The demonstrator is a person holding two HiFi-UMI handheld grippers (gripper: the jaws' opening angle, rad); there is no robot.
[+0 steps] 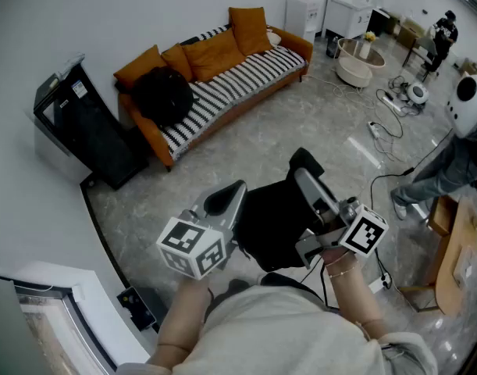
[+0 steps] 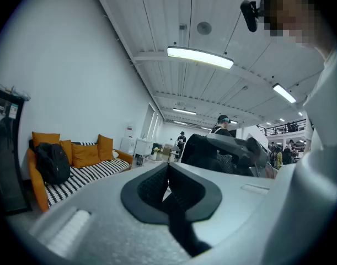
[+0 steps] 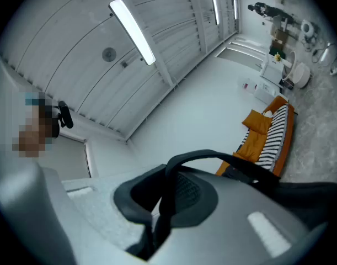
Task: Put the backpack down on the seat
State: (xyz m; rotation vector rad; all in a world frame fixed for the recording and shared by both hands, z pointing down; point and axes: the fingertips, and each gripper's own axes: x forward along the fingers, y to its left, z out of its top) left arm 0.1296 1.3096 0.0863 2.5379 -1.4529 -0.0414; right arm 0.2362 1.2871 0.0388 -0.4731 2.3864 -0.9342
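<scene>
backpack [image 1: 273, 221] hangs from the right gripper [image 1: 302, 174], jaws clamped on its strap [image 3: 212, 154]. left gripper [image 1: 234, 190] has jaws together, empty. sofa [image 1: 246, 73] lies at 11 o'clock.

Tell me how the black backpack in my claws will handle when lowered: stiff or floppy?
Likely floppy: the backpack sags as a shapeless dark mass between the left claw and right claw. The strap in the right claw bends in a thin loop, so it may swing. Expect it to slump, not stand.
</scene>
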